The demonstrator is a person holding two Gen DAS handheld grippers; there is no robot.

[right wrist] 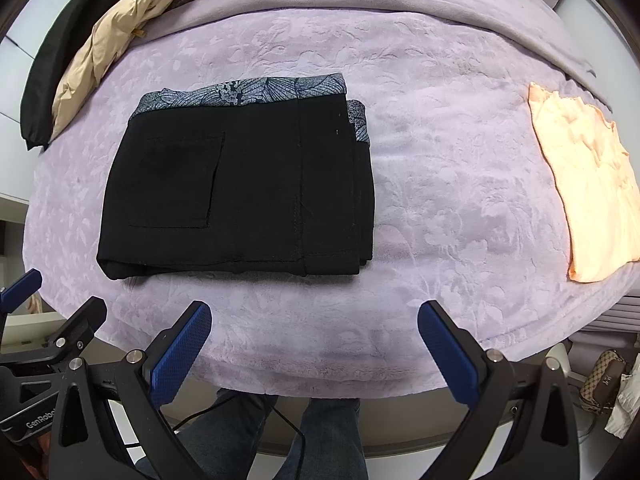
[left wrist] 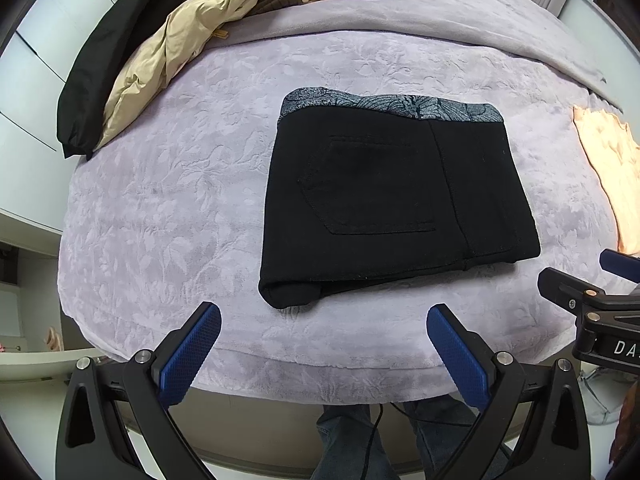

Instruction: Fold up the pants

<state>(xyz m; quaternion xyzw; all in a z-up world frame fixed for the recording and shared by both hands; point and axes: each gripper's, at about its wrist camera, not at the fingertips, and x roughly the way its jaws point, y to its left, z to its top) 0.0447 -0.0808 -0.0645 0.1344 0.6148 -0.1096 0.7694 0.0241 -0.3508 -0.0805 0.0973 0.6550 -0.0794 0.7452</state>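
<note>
Left gripper (left wrist: 324, 320) and right gripper (right wrist: 314, 318) near the blanket's (left wrist: 160, 200) front edge, jaws wide, empty. Black pants (left wrist: 392, 196) folded mid-blanket, well apart. Risk, likely: stack unrolling if snagged by a fingertip.

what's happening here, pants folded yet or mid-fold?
Looks folded. The black pants lie as a compact rectangle on the purple blanket, patterned lining showing along the far edge and a back pocket facing up. A person holds both tongs at the near edge of the bed: the left tongs and right tongs are both open, empty and short of the pants. A peach garment lies flat to the right; a pile of clothes sits far left.
</note>
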